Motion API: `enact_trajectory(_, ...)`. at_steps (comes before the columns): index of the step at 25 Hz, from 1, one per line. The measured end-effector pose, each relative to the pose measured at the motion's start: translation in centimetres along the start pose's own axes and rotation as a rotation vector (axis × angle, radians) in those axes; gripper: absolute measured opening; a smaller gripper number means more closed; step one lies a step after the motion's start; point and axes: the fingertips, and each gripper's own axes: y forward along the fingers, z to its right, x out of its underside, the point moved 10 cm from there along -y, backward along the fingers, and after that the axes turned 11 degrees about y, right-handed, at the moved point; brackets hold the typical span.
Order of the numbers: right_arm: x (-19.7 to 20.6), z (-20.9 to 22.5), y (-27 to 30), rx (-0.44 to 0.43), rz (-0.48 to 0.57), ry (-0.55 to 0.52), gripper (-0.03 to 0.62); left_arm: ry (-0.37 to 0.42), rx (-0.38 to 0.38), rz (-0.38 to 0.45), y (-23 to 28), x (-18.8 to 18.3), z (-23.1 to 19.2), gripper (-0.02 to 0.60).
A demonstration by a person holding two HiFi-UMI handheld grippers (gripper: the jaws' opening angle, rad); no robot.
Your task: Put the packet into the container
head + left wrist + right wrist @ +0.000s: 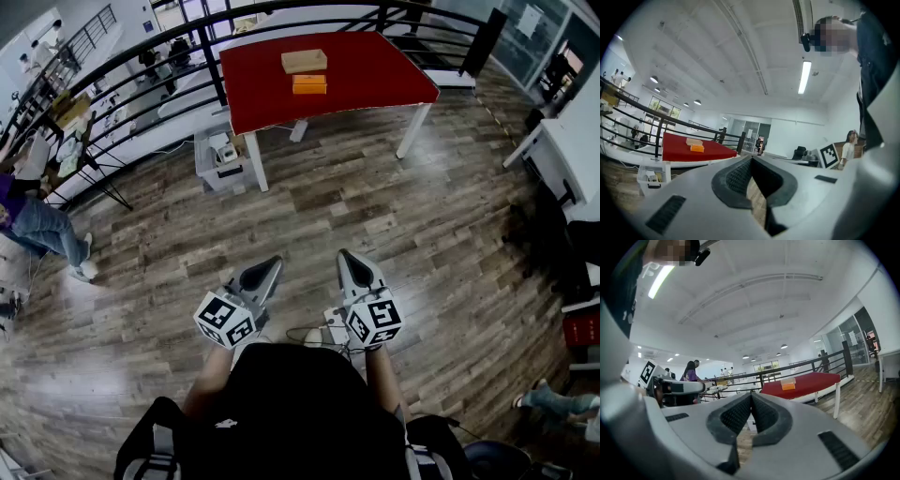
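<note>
Far ahead stands a red table (375, 80). On it lie an orange packet (309, 83) and, just behind it, a flat tan box (305, 61). Both show small in the left gripper view, packet (697, 148) and box (694, 141), and in the right gripper view, packet (788, 386) and box (788, 380). My left gripper (272, 262) and right gripper (345, 255) are held close to my body over the wooden floor, well short of the table. Each is shut with its tips touching and nothing between them, as the left gripper (751, 158) and right gripper (751, 395) show.
A black railing (122, 66) curves behind and left of the table. A white bin (217, 155) stands by the table's left leg. A seated person (37, 225) is at far left, and white desks (572, 150) and dark chairs are at right.
</note>
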Motion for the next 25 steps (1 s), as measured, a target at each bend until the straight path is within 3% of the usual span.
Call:
enact_trajectory(6, 0.2, 3.5, 0.4, 0.006, -0.040, 0.005, 0.023, 0.005, -0.013, 0.001, 2.0, 2.4, 0.6, 0.003)
enact_trajectory(14, -1.4, 4.9, 4.5, -0.053, -0.032, -0.014, 0.023, 0.062, -0.005, 0.000, 6.2, 1.5, -2.9, 0.003)
enact_trajectory(18, -2.5, 6.4, 8.8, -0.048, -0.031, -0.029, 0.023, 0.040, 0.005, 0.004, 8.9, 2.1, -6.9, 0.003)
enact_trajectory(25, -5.4, 9.4, 20.0, -0.016, -0.066, -0.045, 0.023, 0.007, 0.023, 0.036, 15.5, 1.1, -17.7, 0.003)
